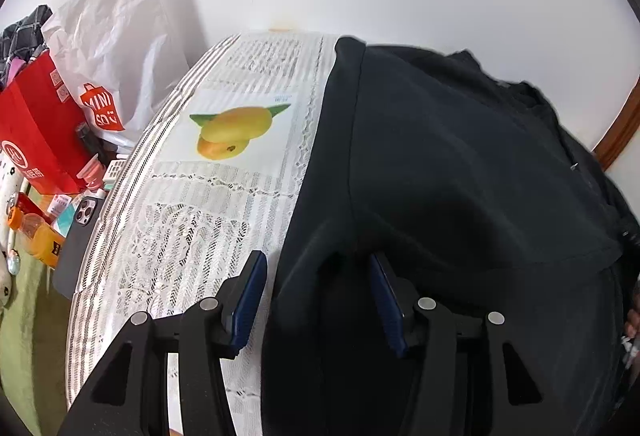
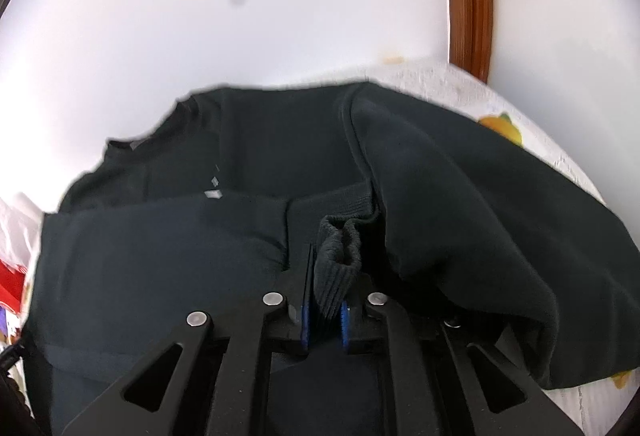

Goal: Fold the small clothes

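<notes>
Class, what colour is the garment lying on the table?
Black; the garment shows best in the left wrist view, against the white lace tablecloth.

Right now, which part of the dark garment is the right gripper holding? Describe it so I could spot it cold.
Start from the black sweater spread over the lace tablecloth. Near its front edge a ribbed cuff sticks up, bunched. The right gripper is shut on it; its corduroy-like ribbing sets it apart from the smooth knit around it.

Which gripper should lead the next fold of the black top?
Probably right: the right gripper is shut on the ribbed cuff, while the left gripper stands open, straddling the black top edge, gripping nothing.
</notes>
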